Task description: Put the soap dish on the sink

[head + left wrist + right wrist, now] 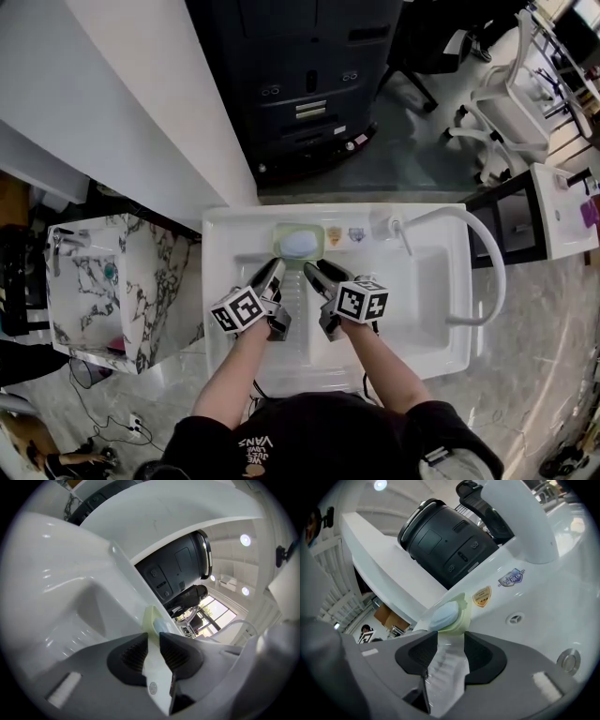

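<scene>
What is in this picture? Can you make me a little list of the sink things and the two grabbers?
place: white sink, seen from above
soap dish: pale green, on the sink's back ledge
soap: pale blue bar lying in the soap dish
faucet: white, curved, at the right
left gripper: jaws apart, empty, over the basin, pointing at the soap dish
right gripper: jaws apart, empty, beside the left gripper

Bright, even light covers the white sink in the head view, with only soft shadows beside it, and the frame bows toward its corners. Both gripper views are round fisheyes ringed in black. Ceiling lamps glare above the sink, its glaze carries pale highlights, and the foreground is blurred.
</scene>
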A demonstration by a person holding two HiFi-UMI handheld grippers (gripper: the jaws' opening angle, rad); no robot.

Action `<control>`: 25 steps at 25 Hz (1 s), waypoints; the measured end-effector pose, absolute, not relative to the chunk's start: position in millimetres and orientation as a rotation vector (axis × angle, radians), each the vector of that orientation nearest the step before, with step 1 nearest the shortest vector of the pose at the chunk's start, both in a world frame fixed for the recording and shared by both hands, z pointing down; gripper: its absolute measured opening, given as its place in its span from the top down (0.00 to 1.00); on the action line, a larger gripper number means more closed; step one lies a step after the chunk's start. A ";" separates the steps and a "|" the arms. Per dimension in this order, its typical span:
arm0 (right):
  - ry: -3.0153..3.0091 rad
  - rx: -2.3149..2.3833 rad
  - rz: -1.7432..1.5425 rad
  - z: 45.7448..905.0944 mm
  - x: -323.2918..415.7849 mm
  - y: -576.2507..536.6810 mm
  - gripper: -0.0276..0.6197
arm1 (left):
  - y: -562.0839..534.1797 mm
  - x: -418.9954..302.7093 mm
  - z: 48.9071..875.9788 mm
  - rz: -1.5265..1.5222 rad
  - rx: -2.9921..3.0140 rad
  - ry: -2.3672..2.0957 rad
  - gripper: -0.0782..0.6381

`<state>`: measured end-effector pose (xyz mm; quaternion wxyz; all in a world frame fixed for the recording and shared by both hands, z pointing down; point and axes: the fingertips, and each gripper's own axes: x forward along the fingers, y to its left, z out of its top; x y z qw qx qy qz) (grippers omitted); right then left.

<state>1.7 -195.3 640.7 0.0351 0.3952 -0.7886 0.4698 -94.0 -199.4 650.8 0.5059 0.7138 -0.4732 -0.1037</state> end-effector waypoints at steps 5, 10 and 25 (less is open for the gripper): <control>-2.394 1.233 1.312 642.3 3.1 -197.9 0.72 | -199.4 -92.8 652.0 -0.226 1.727 -1.147 0.70; -2.352 1.302 1.314 644.6 9.1 -205.4 0.72 | -201.2 -89.7 651.9 -0.221 1.727 -1.151 0.70; -2.276 1.375 1.399 647.9 11.5 -208.6 0.72 | -203.8 -85.9 651.4 -0.244 1.723 -1.142 0.70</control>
